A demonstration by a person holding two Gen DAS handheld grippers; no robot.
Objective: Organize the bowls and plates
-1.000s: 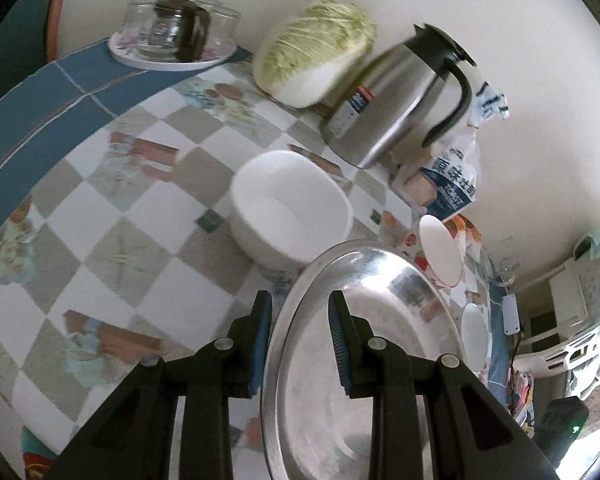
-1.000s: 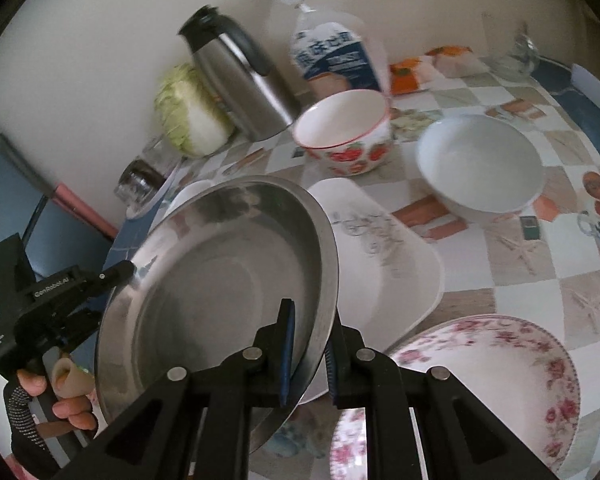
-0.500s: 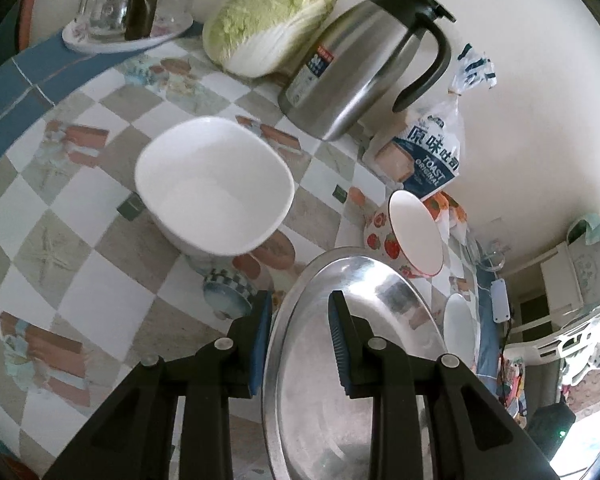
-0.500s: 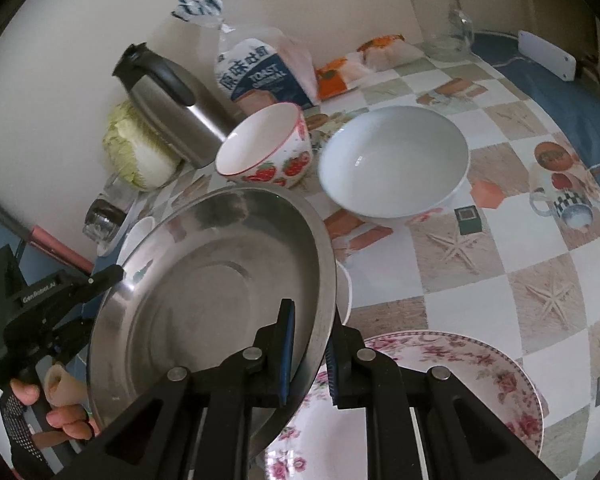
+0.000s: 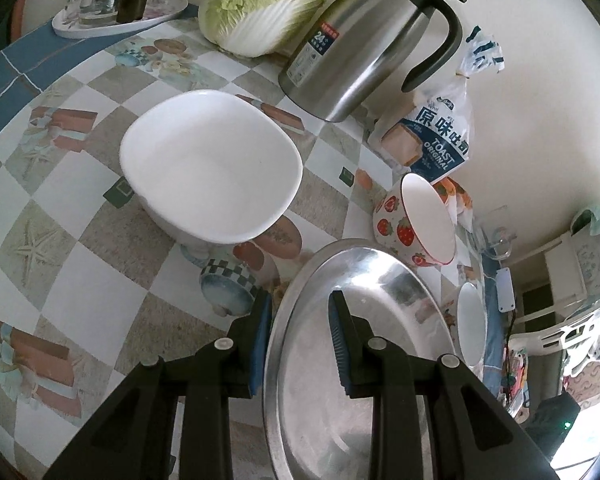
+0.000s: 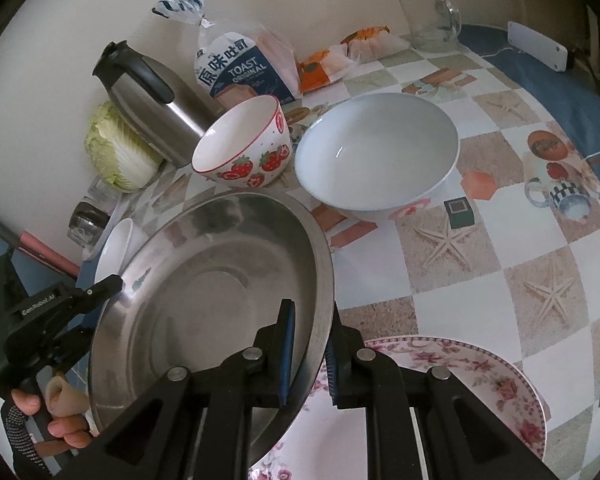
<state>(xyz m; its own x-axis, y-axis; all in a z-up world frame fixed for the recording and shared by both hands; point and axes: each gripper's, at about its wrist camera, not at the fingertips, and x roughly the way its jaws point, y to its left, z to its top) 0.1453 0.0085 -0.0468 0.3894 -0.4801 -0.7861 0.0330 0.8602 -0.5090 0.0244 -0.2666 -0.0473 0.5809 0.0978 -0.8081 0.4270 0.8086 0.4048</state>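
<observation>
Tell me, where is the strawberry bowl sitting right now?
In the right wrist view the strawberry bowl stands on the table towards the back, between the steel jug on its left and the big white bowl on its right, before the toast bag.

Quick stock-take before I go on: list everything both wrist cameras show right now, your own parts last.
steel plate: 1, silver, held by both claws above table
floral plate: 1, white-pink, near edge, under steel plate
round bowl: 1, white, mid-table
strawberry bowl: 1, white-red, beside round bowl
square bowl: 1, white, left side
flask: 1, steel-black, by wall
cabbage: 1, green, beside flask
bread bag: 1, blue-white, by wall
glass tray: 1, white, far corner
glass mug: 1, clear, by wall
left claw: on rim
right claw: on rim
hand: holding left claw
</observation>
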